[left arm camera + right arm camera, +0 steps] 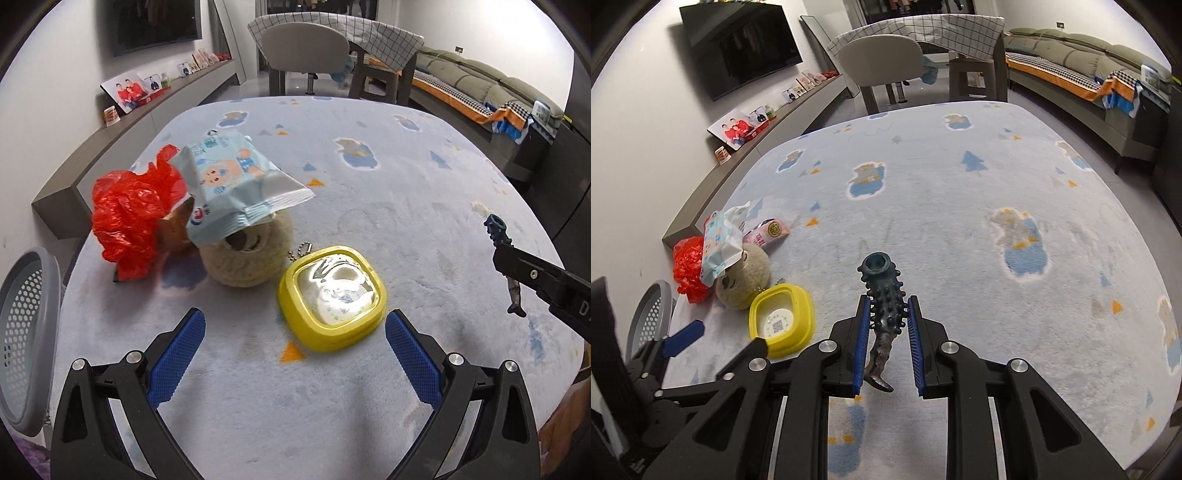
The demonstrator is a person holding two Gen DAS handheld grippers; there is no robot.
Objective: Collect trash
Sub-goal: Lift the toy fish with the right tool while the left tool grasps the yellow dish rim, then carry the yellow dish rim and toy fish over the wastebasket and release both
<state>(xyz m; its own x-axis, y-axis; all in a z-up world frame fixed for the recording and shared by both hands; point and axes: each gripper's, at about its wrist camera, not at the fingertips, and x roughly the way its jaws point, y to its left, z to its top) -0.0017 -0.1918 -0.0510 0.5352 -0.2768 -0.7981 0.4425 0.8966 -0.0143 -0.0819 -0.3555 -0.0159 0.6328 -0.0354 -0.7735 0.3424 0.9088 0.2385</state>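
Pale blue carpet (pixel 923 206) with bear prints covers your workspace. Far left: grey mesh basket (pixel 26 332) off the carpet edge. Next, red plastic bag (pixel 125 218), wipes pack (pixel 236 184) lying on top of a plush ball (pixel 243 258), yellow case (pixel 332 299) just beside it. Your left gripper (pixel 295 354) hangs wide apart over the carpet, nothing between its 2 pads. Your right gripper (pixel 886 343) is clamped on a dark studded tube (pixel 884 295), lifted off the carpet.
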